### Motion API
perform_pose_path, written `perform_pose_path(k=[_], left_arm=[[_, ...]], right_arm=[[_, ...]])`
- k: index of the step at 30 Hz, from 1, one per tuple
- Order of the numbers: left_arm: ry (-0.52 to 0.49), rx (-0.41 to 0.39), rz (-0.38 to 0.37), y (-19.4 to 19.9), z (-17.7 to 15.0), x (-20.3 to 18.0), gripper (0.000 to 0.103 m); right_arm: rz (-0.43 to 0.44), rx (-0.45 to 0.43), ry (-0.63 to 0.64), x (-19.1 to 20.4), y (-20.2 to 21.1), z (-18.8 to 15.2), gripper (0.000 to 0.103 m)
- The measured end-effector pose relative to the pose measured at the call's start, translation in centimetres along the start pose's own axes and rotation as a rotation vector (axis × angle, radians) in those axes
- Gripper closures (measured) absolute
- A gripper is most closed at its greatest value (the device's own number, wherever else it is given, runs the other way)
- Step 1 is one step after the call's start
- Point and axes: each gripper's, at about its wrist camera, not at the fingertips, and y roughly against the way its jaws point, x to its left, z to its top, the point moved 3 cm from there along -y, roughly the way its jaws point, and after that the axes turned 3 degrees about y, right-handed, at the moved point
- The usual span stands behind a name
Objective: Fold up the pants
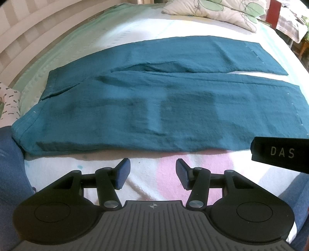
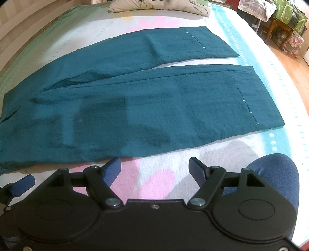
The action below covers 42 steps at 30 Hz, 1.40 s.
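Observation:
A pair of teal pants (image 1: 154, 108) lies flat on the bed, waistband to the left, both legs running right and slightly apart. It also shows in the right wrist view (image 2: 146, 108). My left gripper (image 1: 152, 171) is open and empty, hovering over the blanket just short of the near leg's edge. My right gripper (image 2: 154, 170) is open and empty, also just short of the near leg's edge. Part of the right gripper's body (image 1: 280, 152) shows at the right edge of the left wrist view. A left fingertip (image 2: 22, 183) shows at the lower left of the right wrist view.
The bed has a white, pink and turquoise flowered blanket (image 1: 146, 183). A leaf-print pillow (image 1: 216, 11) lies at the far end. A slatted headboard (image 1: 25, 32) runs along the left. A wooden table (image 2: 280, 29) and wood floor are beyond the bed's right side.

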Motion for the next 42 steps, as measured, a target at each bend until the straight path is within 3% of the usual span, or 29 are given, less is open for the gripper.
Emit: perform_pose_path(k=[19, 22, 26, 32, 35, 38, 42], left_arm=[[0.014, 0.022, -0.003, -0.7, 0.1, -0.1, 0.052], [0.016, 0.034, -0.012, -0.8, 0.4, 0.0, 0.052], [0.003, 0.024, -0.006, -0.9, 1.4, 0.2, 0.052], [0.015, 0.025, -0.034, -1.8, 4.9, 1.0, 0.052], [0.015, 0.024, -0.032, -2.7, 7.3, 1.3, 0.052], [-0.012, 0.019, -0.01, -3.7, 9.7, 1.4, 0.052], [0.001, 0.022, -0.017, -5.4, 13.4, 1.9, 0.052]], right_arm=[[0.01, 0.006, -0.006, -0.2, -0.6, 0.4, 0.026], [0.012, 0.018, -0.008, -0.4, -0.9, 0.7, 0.034], [0.026, 0.031, -0.014, -0.9, -1.6, 1.7, 0.035], [0.009, 0.005, 0.005, -2.0, -2.5, 5.0, 0.036], [0.047, -0.022, -0.027, -2.9, -3.3, 7.4, 0.036], [0.105, -0.009, -0.064, -3.8, -4.7, 10.4, 0.035], [0.069, 0.023, -0.083, -4.7, -7.3, 14.9, 0.038]])
